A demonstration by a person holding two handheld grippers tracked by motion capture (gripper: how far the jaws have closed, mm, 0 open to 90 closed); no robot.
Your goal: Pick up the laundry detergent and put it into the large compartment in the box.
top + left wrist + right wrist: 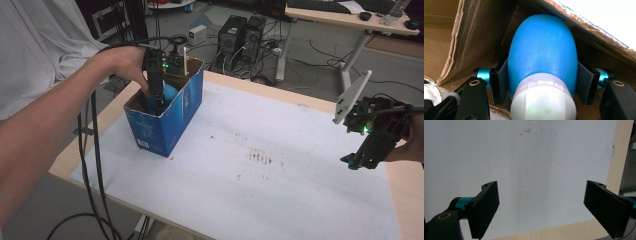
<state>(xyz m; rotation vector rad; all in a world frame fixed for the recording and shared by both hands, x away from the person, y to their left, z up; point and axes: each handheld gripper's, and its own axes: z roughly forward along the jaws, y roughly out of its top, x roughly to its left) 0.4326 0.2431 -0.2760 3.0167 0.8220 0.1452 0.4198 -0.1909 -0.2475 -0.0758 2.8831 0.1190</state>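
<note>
A blue cardboard box (172, 117) stands open-topped at the table's far left. My left gripper (158, 102) reaches down into it. In the left gripper view its two pads (501, 82) press both sides of a blue rounded object with a white end (542, 65); brown box walls (476, 32) surround it. That blue object (170, 92) peeks above the box rim in the high view. My right gripper (356, 161) hangs over the table's right side, jaws wide apart with nothing between them (541, 212).
A white sheet (260, 165) covers most of the wooden table (410, 200), with small dark stains (259, 158) near its middle. Black cables (92, 165) trail off the left edge. Computer towers (240, 32) and another desk (345, 20) stand beyond the table.
</note>
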